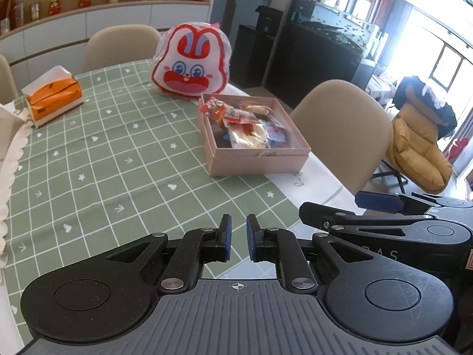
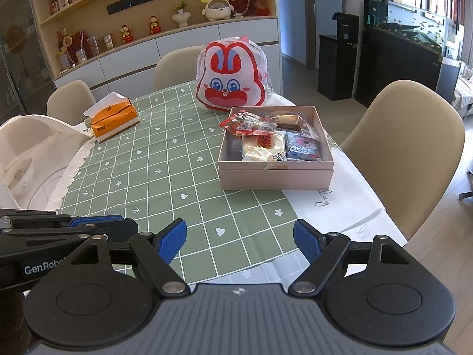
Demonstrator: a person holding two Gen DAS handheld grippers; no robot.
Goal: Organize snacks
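We have both units idle over the near edge of the desk [image 2: 183, 159], nothing in either. Left hand-held gripper [image 1: 239, 238]: jaws drawn in narrow, only a thin gap between the blue pads, nothing gripped. Right hand-held gripper [image 2: 240, 239]: jaws wide, empty, green checked cloth [image 1: 97, 159] visible between them. The two sit side by side, each showing at the edge of the other's view.

Snacks [image 2: 266, 139] are in the open pink box [image 2: 276, 177], which sits on the right side of the desk, beyond the grippers, straddling the edge of the green cloth and the white cover. Several wrapped packets are piled inside; one red packet pokes over the far-left rim. Rabbit-face bag [image 2: 232, 80] stands upright just behind the box. Orange tissue pack [image 2: 113, 119] is far left, well apart from the box.
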